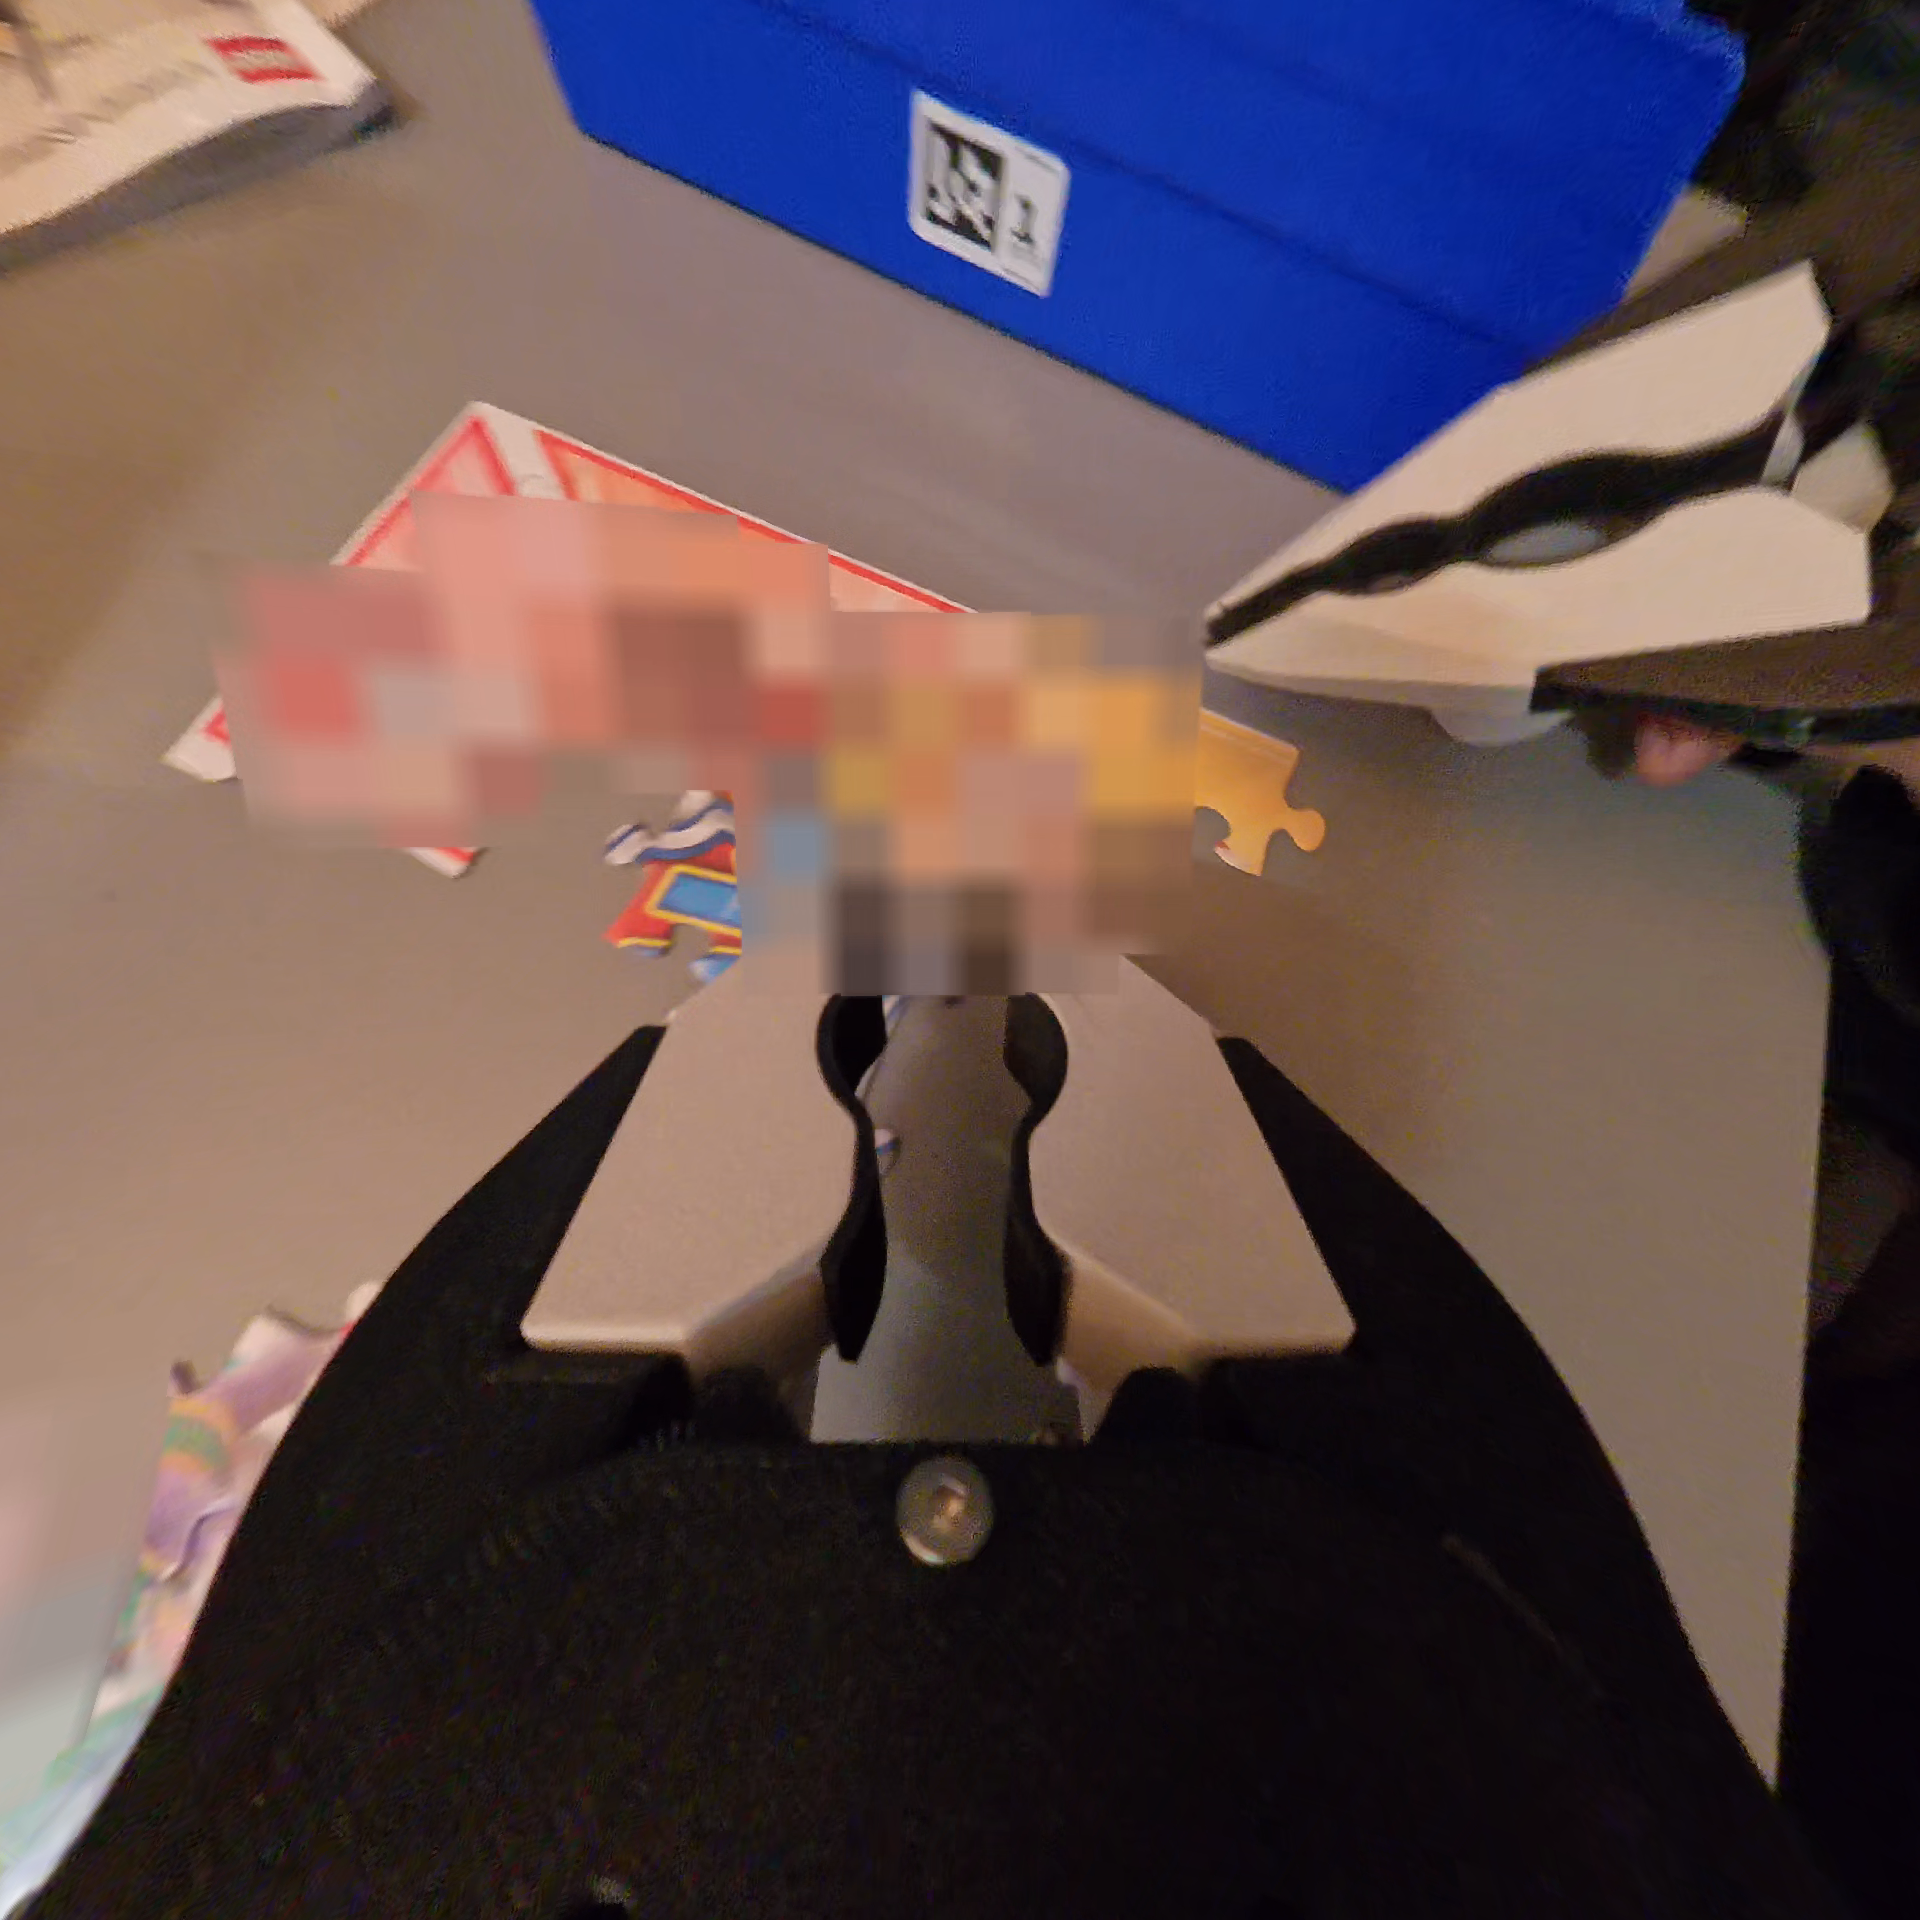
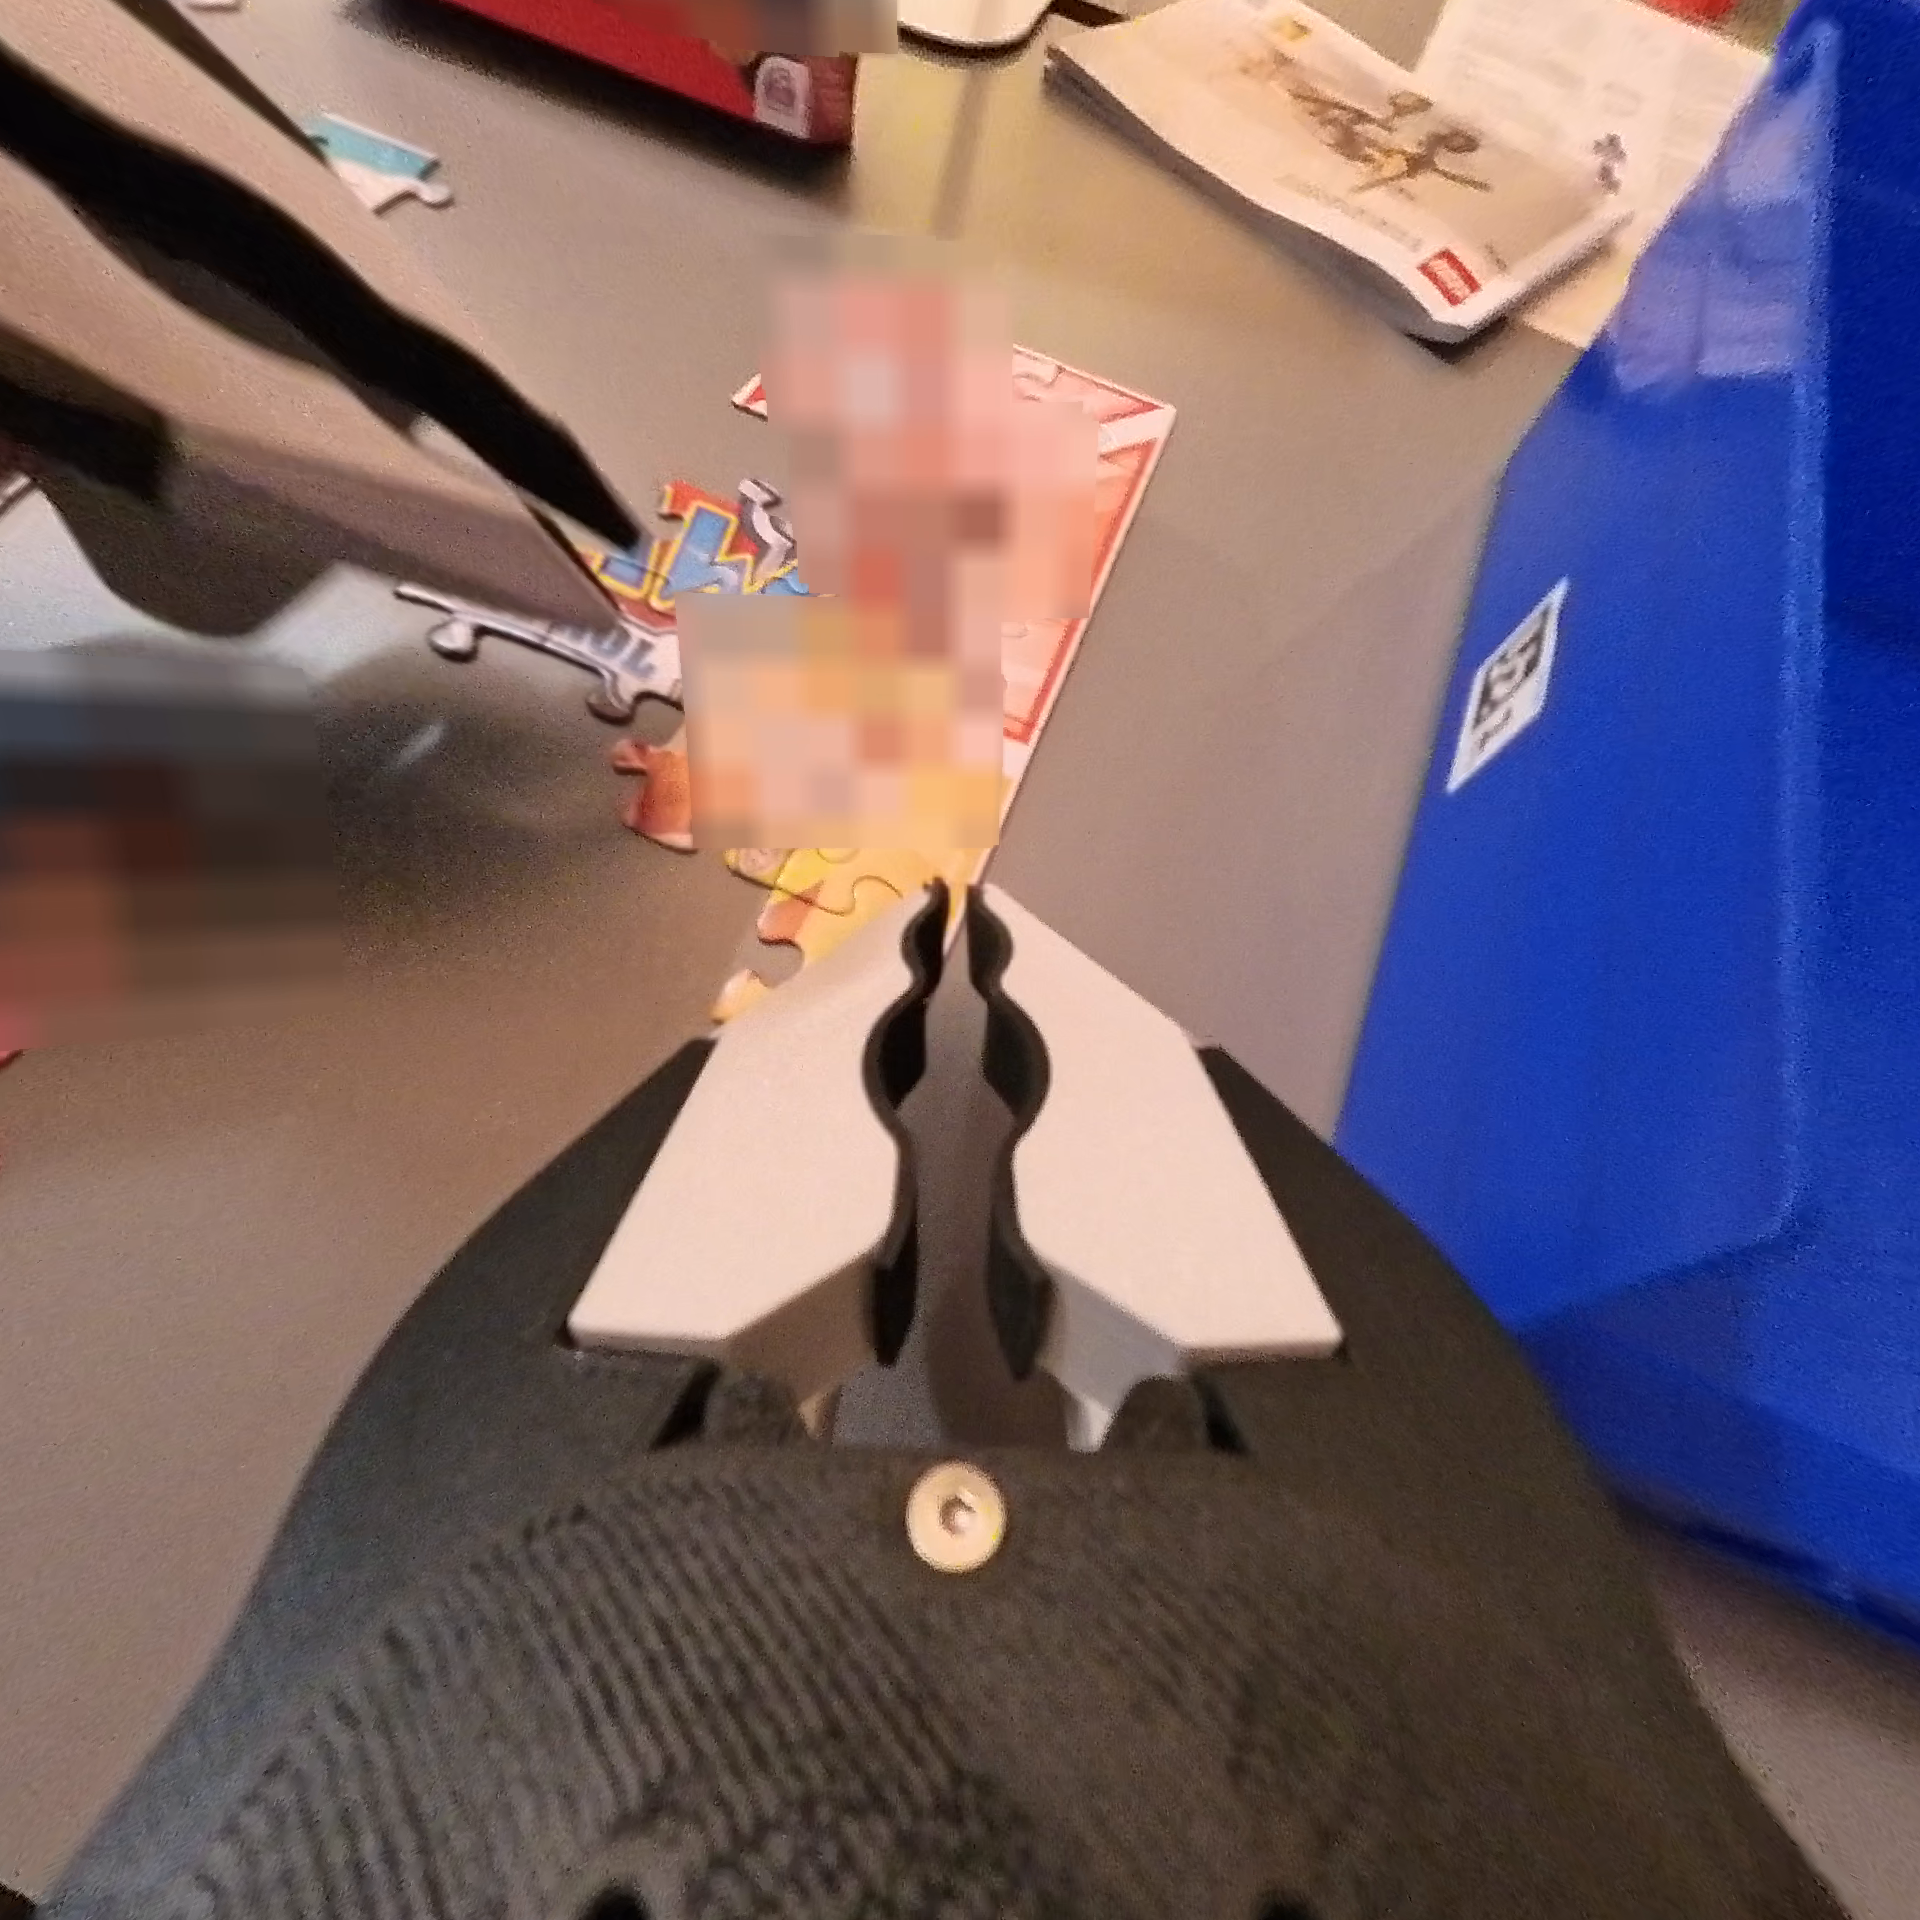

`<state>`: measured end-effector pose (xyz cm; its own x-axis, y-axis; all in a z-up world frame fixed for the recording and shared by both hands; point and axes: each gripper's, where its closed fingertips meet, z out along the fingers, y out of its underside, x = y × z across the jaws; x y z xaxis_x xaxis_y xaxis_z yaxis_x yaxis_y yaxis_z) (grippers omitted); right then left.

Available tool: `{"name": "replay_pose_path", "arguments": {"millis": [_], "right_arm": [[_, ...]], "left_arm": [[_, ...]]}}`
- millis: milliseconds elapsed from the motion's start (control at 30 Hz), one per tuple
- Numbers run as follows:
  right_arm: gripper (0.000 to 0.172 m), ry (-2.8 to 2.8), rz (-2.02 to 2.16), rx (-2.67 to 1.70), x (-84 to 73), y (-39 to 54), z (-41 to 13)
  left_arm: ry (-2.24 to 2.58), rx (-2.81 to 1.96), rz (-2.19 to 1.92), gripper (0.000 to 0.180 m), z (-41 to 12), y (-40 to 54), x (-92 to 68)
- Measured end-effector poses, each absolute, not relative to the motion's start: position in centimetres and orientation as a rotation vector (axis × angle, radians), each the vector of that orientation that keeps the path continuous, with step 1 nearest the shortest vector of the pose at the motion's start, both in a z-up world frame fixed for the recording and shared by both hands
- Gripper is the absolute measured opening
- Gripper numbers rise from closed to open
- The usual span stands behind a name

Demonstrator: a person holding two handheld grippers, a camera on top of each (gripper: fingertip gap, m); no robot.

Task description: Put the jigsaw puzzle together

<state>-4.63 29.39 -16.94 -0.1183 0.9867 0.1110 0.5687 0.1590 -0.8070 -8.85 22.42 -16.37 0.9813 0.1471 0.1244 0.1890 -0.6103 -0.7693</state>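
Observation:
The partly built jigsaw (image 1: 499, 468) lies flat on the grey table, with a red and white border and a mosaic patch over most of it. It also shows in the right wrist view (image 2: 1122, 457). My left gripper (image 1: 940, 1013) has its fingers a little apart with bare table between them; the patch hides its tips. In the right wrist view the left gripper (image 2: 613, 540) rests its tip on a red and blue piece (image 2: 707, 530). My right gripper (image 2: 954, 896) is shut, with its tips at the jigsaw's near right corner, by the yellow pieces (image 2: 821, 894). The right gripper (image 1: 1221, 623) shows shut in the left wrist view too.
A blue box (image 2: 1662, 935) stands close on the right of the right gripper; it lies behind the jigsaw in the left wrist view (image 1: 1247, 208). A booklet (image 2: 1351, 187), a red box (image 2: 644, 62) and a loose teal piece (image 2: 384, 166) lie farther back. More loose pieces (image 1: 208, 1455) lie near the left gripper. Tip to tip, the grippers are about 9 centimetres apart.

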Motion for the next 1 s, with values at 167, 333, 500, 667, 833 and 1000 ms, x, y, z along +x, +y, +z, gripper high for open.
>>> {"name": "replay_pose_path", "arguments": {"millis": [167, 333, 500, 667, 833, 1000], "right_arm": [[0.017, -1.780, 0.827, -1.590, -3.6, 29.7, -18.2], [0.017, -1.799, 0.872, -1.610, -3.2, 29.4, -18.3], [0.023, -1.834, 0.948, -1.669, -2.9, 28.8, -18.7], [0.029, -1.847, 1.015, -1.701, -2.6, 28.2, -18.7], [0.029, -1.851, 0.983, -1.683, -2.5, 28.0, -18.8], [0.028, -1.861, 0.979, -1.671, -2.5, 27.6, -18.8]], "left_arm": [[-0.420, -2.167, -0.070, 0.021, -15.6, 18.9, -12.7], [-0.341, -2.268, 0.052, 0.036, -17.6, 16.3, -12.9], [-0.250, -2.332, 0.073, 0.042, -19.0, 15.8, -11.2], [-0.199, -2.374, 0.243, 0.046, -19.2, 15.8, -11.9], [-0.215, -2.366, 0.279, 0.044, -19.2, 15.9, -12.3], [-0.246, -2.354, 0.289, 0.039, -19.2, 15.9, -12.5]]}}
